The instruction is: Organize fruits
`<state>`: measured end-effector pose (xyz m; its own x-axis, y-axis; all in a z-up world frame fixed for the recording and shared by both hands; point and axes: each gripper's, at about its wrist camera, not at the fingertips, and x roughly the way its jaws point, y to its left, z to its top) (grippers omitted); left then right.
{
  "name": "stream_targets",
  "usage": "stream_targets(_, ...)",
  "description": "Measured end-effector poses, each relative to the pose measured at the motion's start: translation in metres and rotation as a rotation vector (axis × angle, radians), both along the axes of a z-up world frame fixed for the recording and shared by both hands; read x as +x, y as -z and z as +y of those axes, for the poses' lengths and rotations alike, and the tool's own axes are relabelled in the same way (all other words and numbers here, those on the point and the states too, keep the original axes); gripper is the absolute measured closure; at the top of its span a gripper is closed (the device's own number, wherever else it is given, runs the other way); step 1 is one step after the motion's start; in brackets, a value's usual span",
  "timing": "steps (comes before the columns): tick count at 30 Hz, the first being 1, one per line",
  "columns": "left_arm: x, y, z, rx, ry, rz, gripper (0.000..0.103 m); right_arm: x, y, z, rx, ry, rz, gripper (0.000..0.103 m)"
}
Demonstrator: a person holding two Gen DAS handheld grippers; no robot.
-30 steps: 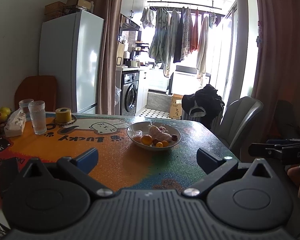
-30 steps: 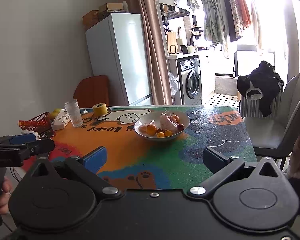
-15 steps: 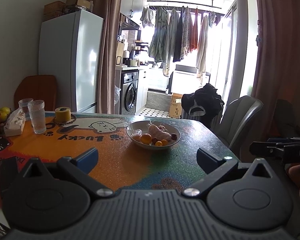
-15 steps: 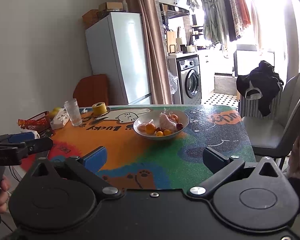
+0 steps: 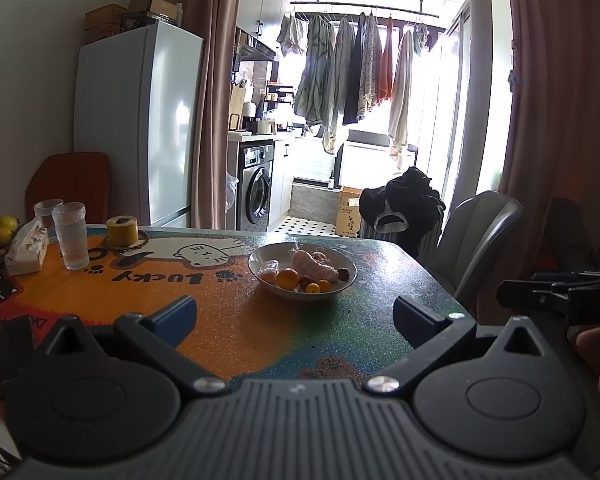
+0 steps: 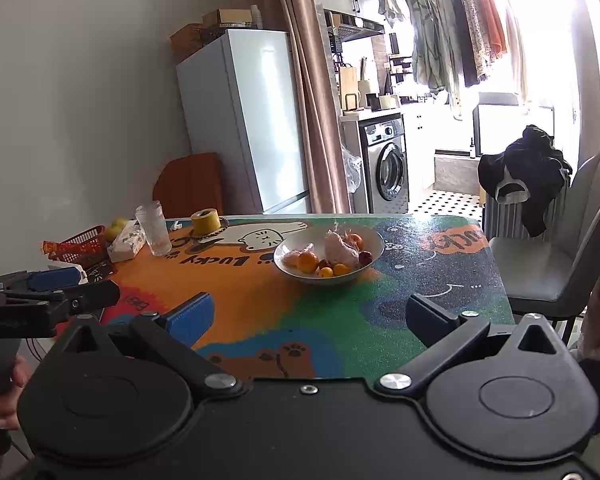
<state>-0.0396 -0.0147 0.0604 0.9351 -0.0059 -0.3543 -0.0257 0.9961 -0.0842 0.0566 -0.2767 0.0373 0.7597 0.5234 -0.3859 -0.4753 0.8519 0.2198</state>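
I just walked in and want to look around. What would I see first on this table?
First the white bowl of fruit in the middle of the table, with a big orange in front and a plastic-wrapped pinkish fruit behind it. Under it lies a bright mat with a white cartoon cat. Both grippers, left and right, hang open and empty at the near edge.

Mixed oranges, red fruit, plastic-wrapped fruit (image 5: 314, 265) piled in shallow white ceramic bowl (image 5: 342, 287), mid-tabletop (image 5: 236, 312).
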Motion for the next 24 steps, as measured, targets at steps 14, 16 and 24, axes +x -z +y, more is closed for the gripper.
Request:
stream_targets(14, -0.0001, 0.0012, -0.0020, -0.005, -0.001, 0.002, 0.000, -0.0008, 0.0010, 0.0004, 0.000, -0.006, 0.001, 0.000)
stream_targets(16, 0.0003, 0.0018, -0.0025, -0.003, 0.003, 0.003, 0.000, -0.0011, 0.0008, 0.0002, -0.001, -0.007, -0.001, 0.000)
stream_targets(24, 0.0003, 0.0033, -0.0043, -0.002, 0.007, 0.007, 0.000, -0.0008, 0.0024, 0.0014, -0.001, -0.002, 0.005, 0.000)
